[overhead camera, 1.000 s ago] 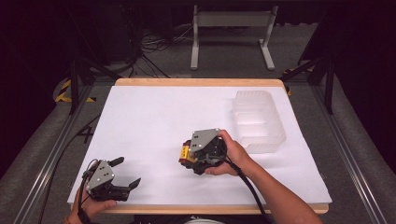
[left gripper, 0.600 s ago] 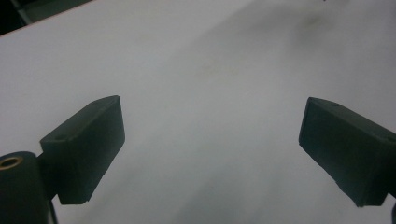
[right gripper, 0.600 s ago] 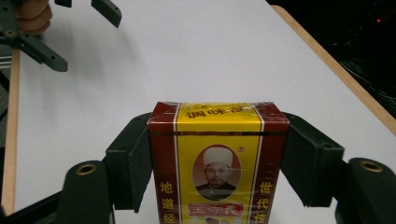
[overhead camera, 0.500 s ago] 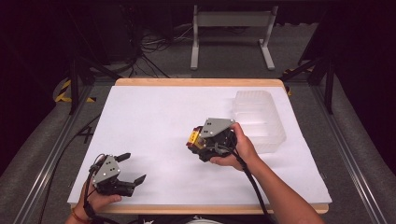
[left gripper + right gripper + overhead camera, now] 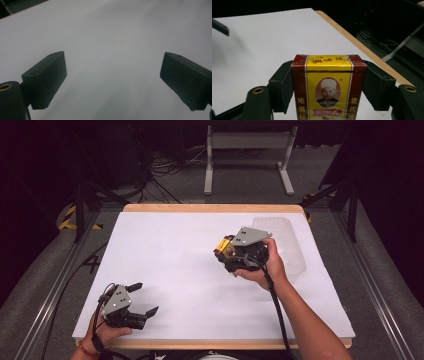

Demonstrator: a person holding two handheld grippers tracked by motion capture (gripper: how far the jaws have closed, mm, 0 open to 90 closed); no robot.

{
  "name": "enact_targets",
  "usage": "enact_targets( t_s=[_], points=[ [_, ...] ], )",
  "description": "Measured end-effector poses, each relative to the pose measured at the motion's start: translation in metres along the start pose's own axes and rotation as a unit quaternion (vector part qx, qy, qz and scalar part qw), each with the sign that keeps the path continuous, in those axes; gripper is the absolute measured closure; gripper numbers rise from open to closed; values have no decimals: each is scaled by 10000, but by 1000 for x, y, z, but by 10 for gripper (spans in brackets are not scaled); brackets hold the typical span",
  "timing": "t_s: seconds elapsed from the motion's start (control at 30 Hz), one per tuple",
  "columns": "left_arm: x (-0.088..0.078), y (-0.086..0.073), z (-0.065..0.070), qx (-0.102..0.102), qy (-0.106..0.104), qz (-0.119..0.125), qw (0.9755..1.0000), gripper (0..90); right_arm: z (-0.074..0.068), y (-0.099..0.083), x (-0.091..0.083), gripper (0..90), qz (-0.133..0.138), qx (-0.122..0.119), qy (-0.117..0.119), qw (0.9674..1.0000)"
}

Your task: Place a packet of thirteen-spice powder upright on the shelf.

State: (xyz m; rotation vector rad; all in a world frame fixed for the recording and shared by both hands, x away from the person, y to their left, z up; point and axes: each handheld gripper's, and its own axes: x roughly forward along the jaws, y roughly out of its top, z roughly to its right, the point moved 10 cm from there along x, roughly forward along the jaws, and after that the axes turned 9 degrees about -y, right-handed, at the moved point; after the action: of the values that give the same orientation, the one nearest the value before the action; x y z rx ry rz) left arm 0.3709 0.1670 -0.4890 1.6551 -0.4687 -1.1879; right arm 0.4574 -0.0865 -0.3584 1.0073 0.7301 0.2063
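Right gripper (image 5: 226,254) pinching a red-and-yellow box (image 5: 328,87), pads pressed on both its sides; in the high view, box (image 5: 225,247) held up off the table (image 5: 165,250), over the right half, nearer the far edge than the near one. Box face w/ a printed portrait and gold characters, top end pointing away from the gripper body toward the far right corner in the right gripper view. Grey plate on top of the gripper, cable trailing back along the forearm to the near edge.

Clear plastic tray (image 5: 292,245) just beside the right hand, by the right edge, far half; hand and gripper covering part of its left side. Nothing else betw. box and tray.

Left gripper (image 5: 142,299) at the near left corner, jaws spread wide, nothing betw. them, just bare white tabletop ahead in the left gripper view. Well apart from box and tray.

Behind the far edge: metal stand legs (image 5: 247,157), loose cables on dark floor.
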Motion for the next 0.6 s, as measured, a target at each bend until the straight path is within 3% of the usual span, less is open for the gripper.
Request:
enact_targets(
  t_s=[0.07,0.1,0.27,0.5,0.6],
  points=[
    [0,0,0,1,-3,-2,10000,77,3,0,0,325,11,33,-48,10000],
    [-1,0,0,0,-2,-4,10000,77,12,1,-2,325,47,174,-152,9997],
    [-2,-1,0,-19,18,-5,10000,77,32,-1,-2,325,103,318,-471,9983],
    [-2,-2,0,-20,25,6,10000,80,70,-11,-1,325,113,749,-1019,9919],
    [-3,-2,0,-14,19,4,10000,80,81,-15,-1,325,106,894,-1160,9892]
  ],
)
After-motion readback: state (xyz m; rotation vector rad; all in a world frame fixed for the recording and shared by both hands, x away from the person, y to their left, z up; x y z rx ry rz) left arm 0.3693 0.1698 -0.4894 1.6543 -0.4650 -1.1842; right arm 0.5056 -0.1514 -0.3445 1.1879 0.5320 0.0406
